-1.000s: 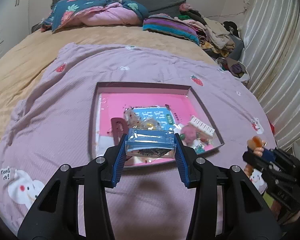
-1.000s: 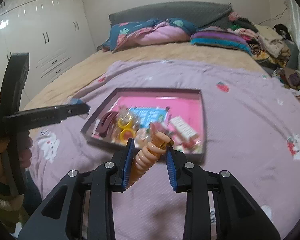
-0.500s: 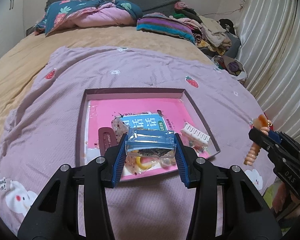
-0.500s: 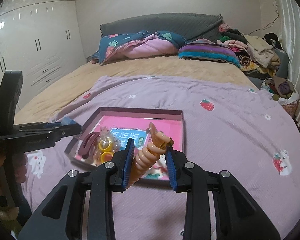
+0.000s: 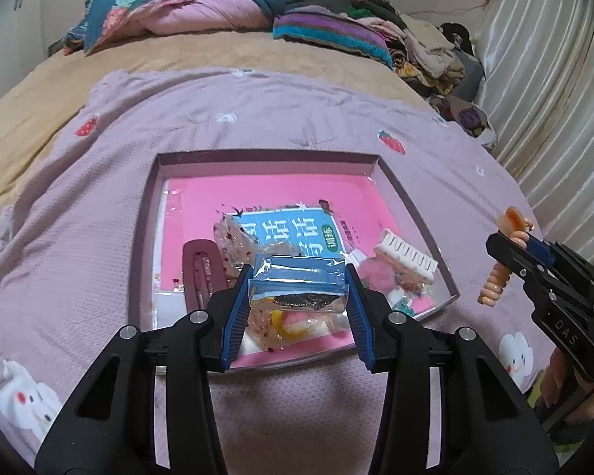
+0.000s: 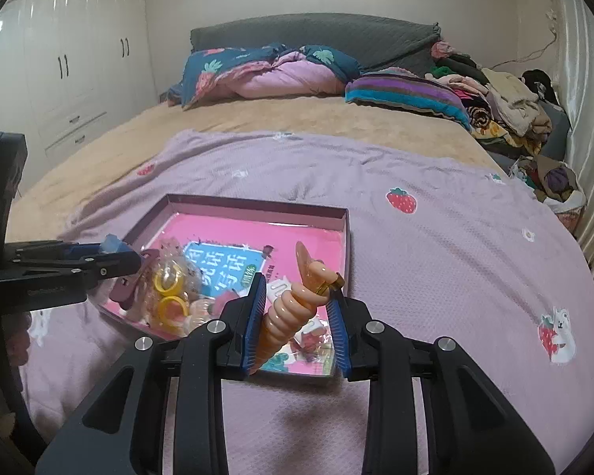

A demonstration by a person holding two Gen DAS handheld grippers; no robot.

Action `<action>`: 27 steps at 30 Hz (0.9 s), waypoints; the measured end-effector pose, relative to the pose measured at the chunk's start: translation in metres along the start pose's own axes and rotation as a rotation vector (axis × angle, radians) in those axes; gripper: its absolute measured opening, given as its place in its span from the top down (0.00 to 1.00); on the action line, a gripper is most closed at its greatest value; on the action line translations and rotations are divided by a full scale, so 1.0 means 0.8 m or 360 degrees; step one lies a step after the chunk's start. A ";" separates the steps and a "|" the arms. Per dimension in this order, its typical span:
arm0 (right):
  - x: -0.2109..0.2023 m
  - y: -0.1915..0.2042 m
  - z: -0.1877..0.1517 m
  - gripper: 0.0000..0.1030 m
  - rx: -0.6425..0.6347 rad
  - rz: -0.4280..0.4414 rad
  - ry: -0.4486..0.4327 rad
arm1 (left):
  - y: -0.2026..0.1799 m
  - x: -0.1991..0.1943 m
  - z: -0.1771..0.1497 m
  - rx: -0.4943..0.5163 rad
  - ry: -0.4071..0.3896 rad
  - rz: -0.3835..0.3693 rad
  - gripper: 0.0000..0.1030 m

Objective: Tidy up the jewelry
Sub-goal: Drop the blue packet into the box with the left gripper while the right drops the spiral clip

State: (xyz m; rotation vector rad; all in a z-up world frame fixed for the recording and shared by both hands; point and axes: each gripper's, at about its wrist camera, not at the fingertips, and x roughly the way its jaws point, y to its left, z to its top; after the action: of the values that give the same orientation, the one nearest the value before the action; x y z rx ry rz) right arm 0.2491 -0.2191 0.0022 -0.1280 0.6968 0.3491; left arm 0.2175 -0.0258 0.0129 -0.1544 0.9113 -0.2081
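There is one shallow tray [image 5: 396, 182] in the centre of the left wrist view, on one lilac blanket [image 5: 277, 111]. Inside the tray I count one pink book [image 5: 281, 202], one dark red hair clip [image 5: 200, 265], one white claw clip [image 5: 406, 251] and two yellow rings [image 6: 170, 295]. Two grippers are seen: the left gripper [image 5: 299, 297] with one clear small box [image 5: 297, 283], the right gripper [image 6: 297, 308] with one peach spiral hair tie [image 6: 293, 312]. On the blanket there are three printed strawberries [image 6: 402, 200]. Other small trinkets in the tray are too mixed to count.

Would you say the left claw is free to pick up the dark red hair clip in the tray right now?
Probably not: the left claw is shut on a clear packet, so it must release that before taking the dark red hair clip.
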 end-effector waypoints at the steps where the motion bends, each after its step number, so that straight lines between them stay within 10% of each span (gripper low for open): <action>1: 0.002 0.001 -0.001 0.71 -0.0007 -0.0001 0.0005 | -0.001 0.003 -0.001 0.0009 0.0010 -0.0002 0.65; 27: 0.099 0.045 -0.012 0.71 -0.0329 -0.0073 0.0165 | 0.015 0.061 -0.013 0.0025 0.0158 0.0046 0.65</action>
State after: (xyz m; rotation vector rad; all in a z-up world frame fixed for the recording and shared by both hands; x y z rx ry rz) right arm 0.2868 -0.1661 -0.0563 -0.3599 0.7577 0.3722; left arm 0.2395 -0.0265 -0.0331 -0.1169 1.0100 -0.1973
